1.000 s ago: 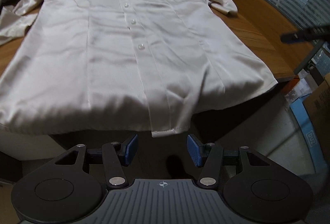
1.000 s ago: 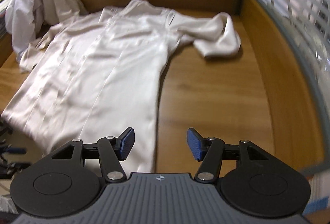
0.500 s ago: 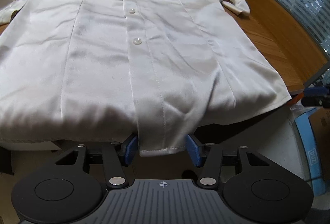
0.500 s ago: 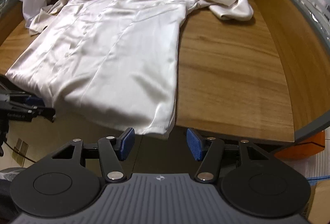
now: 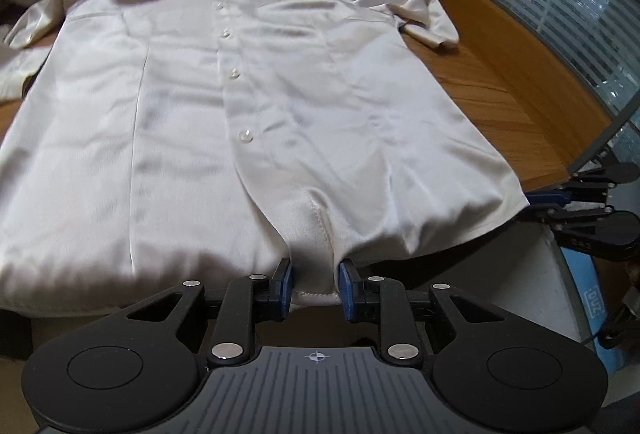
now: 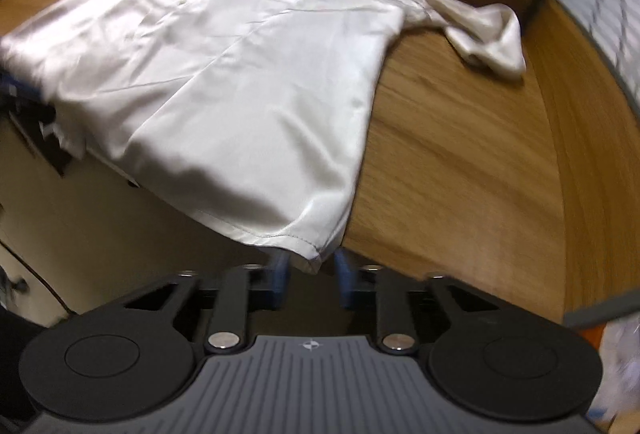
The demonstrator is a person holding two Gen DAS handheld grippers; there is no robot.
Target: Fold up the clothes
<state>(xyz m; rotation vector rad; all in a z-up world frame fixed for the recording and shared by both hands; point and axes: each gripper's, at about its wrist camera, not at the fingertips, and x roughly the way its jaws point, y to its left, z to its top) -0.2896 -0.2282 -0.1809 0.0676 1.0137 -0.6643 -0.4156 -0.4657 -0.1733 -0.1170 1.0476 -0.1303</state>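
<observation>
Your left tool is closing on the bottom hem at the button placket, fabric bunched between its blue pads. Your right tool is closing too, the hem's right corner hanging between its pads; the blur hides whether they press yet. Both grips sit at the near edge of the wooden counter. From there the cream satin button-up shirt runs straight away from you, face up, collar farthest, so the fold goes hem toward collar.

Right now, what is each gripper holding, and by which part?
Both are closing on the cream shirt. The left gripper has the button placket's bottom hem between its pads; the right gripper has the hem's right corner.
</observation>
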